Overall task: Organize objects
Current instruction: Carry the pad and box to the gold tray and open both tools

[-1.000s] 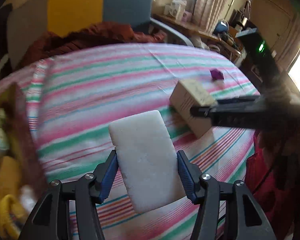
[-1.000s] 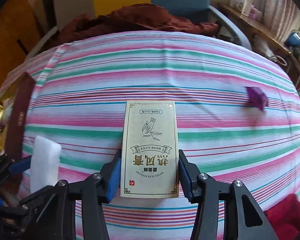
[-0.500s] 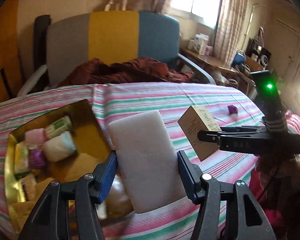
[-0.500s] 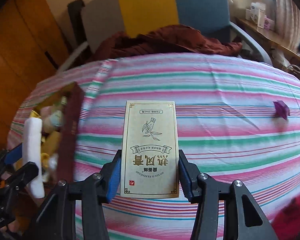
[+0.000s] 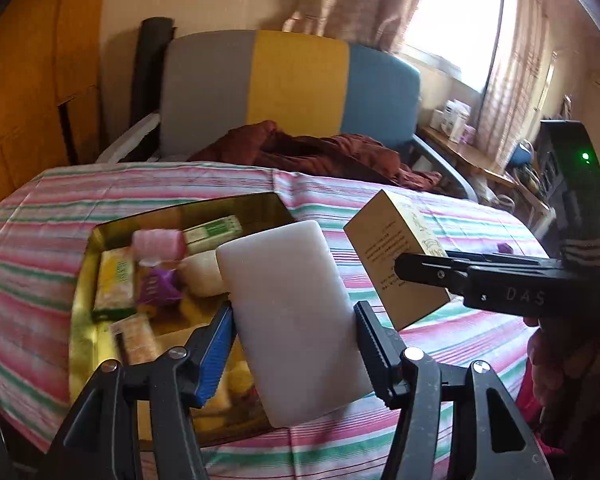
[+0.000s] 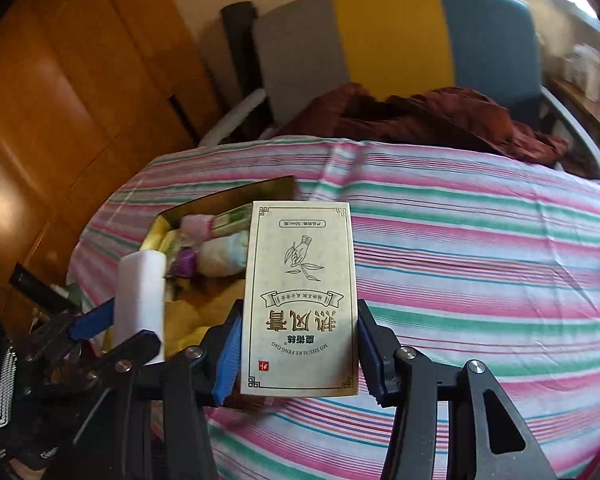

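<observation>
Clutter fills gold tray [image 5: 82, 280] beside held white block [image 5: 296, 320].

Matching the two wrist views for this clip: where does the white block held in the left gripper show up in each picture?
Left wrist: the white block fills the lower centre, clamped in the left gripper.
Right wrist: the same block stands edge-on at lower left, left of the beige carton in the right gripper.
Shared landmark: the gold box of small items on the striped cloth.

Tricolour chair [image 5: 292, 92] behind striped table [image 6: 480, 240]; bright curtained window [image 5: 456, 12]; wooden wall [image 6: 60, 100].
</observation>
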Tool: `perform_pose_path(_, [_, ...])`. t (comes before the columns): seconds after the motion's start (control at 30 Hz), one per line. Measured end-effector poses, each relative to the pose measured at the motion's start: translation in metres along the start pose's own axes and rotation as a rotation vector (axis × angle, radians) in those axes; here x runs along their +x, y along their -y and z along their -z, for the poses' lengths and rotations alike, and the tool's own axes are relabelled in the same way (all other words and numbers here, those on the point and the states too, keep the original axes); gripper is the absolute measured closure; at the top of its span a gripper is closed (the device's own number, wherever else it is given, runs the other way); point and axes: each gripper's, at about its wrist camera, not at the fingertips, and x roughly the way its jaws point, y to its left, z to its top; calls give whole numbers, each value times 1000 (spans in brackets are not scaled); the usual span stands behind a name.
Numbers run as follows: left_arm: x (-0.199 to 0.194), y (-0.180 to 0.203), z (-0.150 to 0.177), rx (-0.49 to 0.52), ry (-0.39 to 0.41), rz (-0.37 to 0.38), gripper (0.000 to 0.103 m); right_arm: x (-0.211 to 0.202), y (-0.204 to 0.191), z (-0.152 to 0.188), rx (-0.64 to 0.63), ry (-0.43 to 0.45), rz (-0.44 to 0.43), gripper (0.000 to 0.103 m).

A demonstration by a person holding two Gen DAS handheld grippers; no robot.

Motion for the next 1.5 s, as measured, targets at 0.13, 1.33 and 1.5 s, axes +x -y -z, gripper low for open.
perform_pose_path(0.13, [-6, -32, 3, -58, 12, -44, 43, 13, -24, -5, -48, -9, -19, 52])
perform_pose_path(1.33, [33, -111, -19, -239, -35, -133, 29, 92, -52, -26, -59, -55, 57, 50])
perform_pose_path(1.5, [32, -110, -8, -240, -29, -104, 18, 88, -50, -19, -35, -49, 20, 48])
